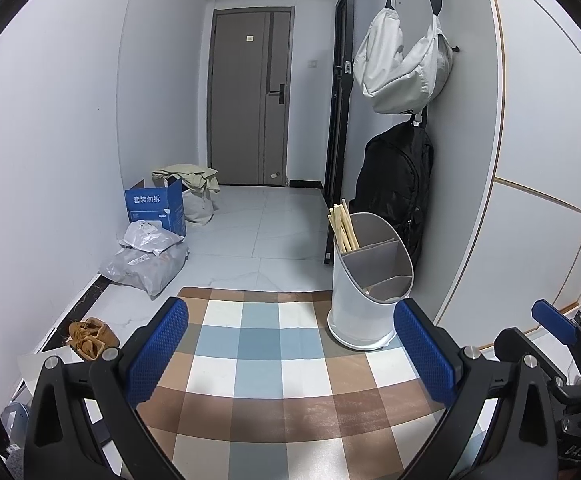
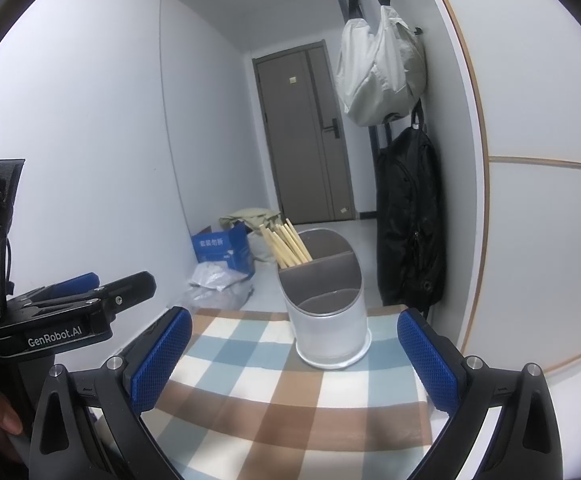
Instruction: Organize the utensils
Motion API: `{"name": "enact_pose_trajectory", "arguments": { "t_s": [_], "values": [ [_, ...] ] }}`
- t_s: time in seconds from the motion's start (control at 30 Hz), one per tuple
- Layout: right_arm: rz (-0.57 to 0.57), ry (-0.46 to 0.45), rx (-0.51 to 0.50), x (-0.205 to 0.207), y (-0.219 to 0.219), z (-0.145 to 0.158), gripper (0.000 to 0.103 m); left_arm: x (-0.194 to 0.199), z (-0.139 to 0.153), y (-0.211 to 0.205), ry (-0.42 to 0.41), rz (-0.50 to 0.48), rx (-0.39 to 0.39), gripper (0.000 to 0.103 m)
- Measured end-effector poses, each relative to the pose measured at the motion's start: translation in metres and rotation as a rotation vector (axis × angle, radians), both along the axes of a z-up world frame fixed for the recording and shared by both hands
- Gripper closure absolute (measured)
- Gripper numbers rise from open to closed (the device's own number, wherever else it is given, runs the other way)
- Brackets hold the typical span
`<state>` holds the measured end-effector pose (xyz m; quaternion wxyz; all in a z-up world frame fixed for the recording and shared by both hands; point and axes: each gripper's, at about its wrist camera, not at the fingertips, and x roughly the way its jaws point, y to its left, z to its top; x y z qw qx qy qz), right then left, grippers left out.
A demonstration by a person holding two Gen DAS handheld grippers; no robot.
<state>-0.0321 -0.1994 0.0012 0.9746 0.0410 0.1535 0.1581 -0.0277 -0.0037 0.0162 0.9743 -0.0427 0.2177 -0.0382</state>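
A white utensil holder with grey inner dividers stands at the far right of a checked tablecloth. Several wooden chopsticks stand in its back compartment; the front compartments look empty. The holder and chopsticks also show in the right wrist view, ahead of centre. My left gripper is open and empty, low over the cloth, short of the holder. My right gripper is open and empty, just before the holder. It shows at the right edge of the left wrist view; the left gripper shows at the left of the right wrist view.
The table's far edge drops to a tiled floor. A blue box, grey bags and cloth lie by the left wall. A black backpack and white bag hang behind the holder. A white panelled wall stands right.
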Motion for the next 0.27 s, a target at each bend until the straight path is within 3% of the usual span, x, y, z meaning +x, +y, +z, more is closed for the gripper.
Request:
{"name": "enact_pose_trajectory", "arguments": {
  "t_s": [0.27],
  "values": [
    [0.005,0.01,-0.004,0.0036,-0.0018,-0.0005,0.0,-0.0029,0.0012,-0.0003,-0.011,0.004,0.002,0.003]
  ]
}}
